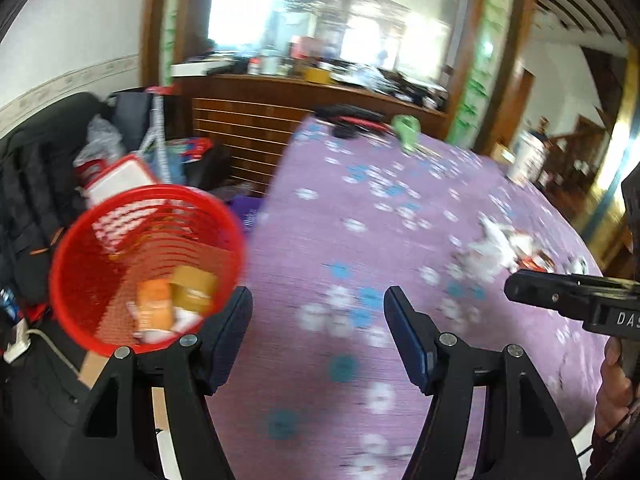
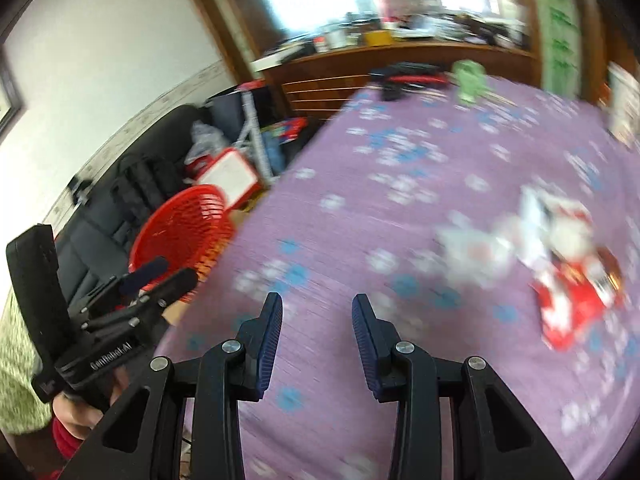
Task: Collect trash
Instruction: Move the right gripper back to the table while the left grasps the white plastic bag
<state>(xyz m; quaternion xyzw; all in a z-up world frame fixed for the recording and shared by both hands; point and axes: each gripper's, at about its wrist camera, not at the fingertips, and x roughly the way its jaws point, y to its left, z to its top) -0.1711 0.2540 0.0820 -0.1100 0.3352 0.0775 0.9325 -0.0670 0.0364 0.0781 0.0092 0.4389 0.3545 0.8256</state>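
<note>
My left gripper [image 1: 318, 312] is released and holds nothing; it hangs over the purple surface [image 1: 360, 208] near its left edge. Just beside that edge, lower than the top, stands the red bin [image 1: 80, 280], and inside it I see an orange packet [image 1: 154, 304] and a yellowish box [image 1: 194, 286]. My right gripper [image 2: 317, 320] is released too, with a clear gap between the 2 pads, and it carries nothing.

The trash that remains lies on the right part of the surface: a crumpled white paper [image 2: 476, 252] and, touching it or just beside it, a red and white wrapper [image 2: 572, 292]. Both pictures are blurred, so I cannot tell how many pieces are in this heap or where one ends.

I judge that the step now is to bring the right gripper to this heap and take 1 piece. To do it well, I should turn the gripper to the right until the paper sits between the pads, then come down from above. The paper is light and loose, so I should bite a raised fold, not a flat part, and close fully. If I push sideways, the piece will probably slide on the cloth or drag the wrapper with it. The left gripper is near the bin, so it should keep away from the path over the edge.
</note>
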